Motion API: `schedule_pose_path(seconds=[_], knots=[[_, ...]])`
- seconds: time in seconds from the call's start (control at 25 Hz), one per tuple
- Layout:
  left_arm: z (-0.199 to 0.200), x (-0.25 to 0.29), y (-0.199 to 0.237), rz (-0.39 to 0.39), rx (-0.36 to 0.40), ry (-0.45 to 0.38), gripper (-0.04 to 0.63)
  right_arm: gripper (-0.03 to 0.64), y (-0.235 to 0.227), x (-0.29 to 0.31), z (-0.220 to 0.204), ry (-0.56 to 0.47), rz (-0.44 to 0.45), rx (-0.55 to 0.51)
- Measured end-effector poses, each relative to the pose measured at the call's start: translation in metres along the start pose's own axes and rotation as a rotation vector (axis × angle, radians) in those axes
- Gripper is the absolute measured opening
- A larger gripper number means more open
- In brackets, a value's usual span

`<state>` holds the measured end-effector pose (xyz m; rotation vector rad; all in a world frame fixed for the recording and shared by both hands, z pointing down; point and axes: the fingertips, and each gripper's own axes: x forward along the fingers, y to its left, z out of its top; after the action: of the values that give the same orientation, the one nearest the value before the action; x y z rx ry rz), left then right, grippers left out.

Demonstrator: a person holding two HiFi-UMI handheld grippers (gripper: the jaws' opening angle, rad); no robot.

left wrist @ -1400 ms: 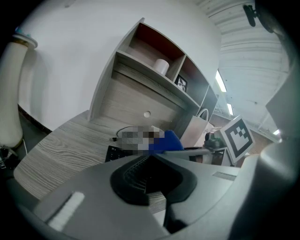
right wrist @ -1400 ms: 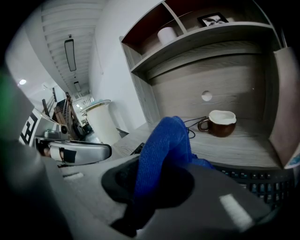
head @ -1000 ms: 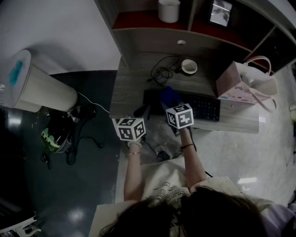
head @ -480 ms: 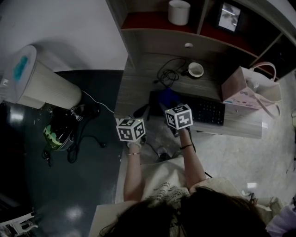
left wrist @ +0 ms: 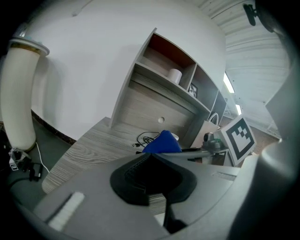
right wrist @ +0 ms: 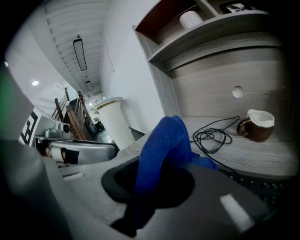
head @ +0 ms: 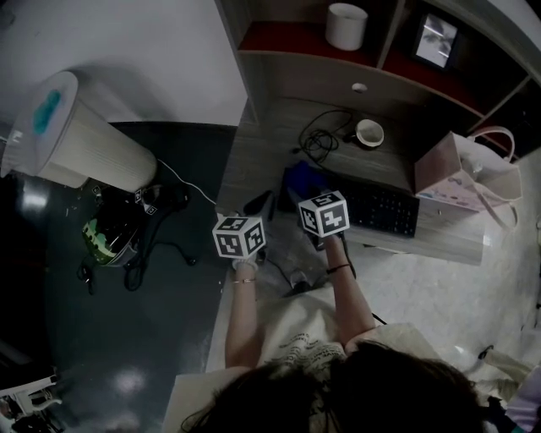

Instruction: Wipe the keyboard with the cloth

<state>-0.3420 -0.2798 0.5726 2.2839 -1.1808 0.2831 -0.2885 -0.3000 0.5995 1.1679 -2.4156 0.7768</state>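
A black keyboard (head: 382, 208) lies on the grey wooden desk (head: 262, 152). My right gripper (head: 308, 191) is shut on a blue cloth (head: 299, 177), which rests on the keyboard's left end. In the right gripper view the cloth (right wrist: 161, 140) bulges up out of the shut right gripper (right wrist: 159, 165), and keys of the keyboard (right wrist: 265, 187) show at the lower right. My left gripper (head: 258, 204) hovers over the desk's front edge, just left of the keyboard. Its jaws are together with nothing between them (left wrist: 151, 158), and the cloth (left wrist: 161, 142) shows beyond them.
Behind the keyboard lie a coiled black cable (head: 319, 140) and a brown and white mug (head: 369, 133). A pink bag (head: 465, 173) stands at the desk's right. The shelf above holds a white cylinder (head: 347, 25) and a picture frame (head: 437, 40). A tall white appliance (head: 80, 144) stands on the floor at left.
The head view has swung, so the desk now sits further right in the picture. The right gripper and the cloth have crept toward the keyboard's left end. The left gripper has hardly moved.
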Motion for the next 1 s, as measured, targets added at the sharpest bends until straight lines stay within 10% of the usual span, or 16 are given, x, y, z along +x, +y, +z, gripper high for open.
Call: schedule_pose_path(seconds=[1.0], knots=[[0.006, -0.026, 0.022, 0.083, -0.031, -0.045, 0.005, 0.060, 0.046, 0.025, 0.007, -0.004, 0.134, -0.005]])
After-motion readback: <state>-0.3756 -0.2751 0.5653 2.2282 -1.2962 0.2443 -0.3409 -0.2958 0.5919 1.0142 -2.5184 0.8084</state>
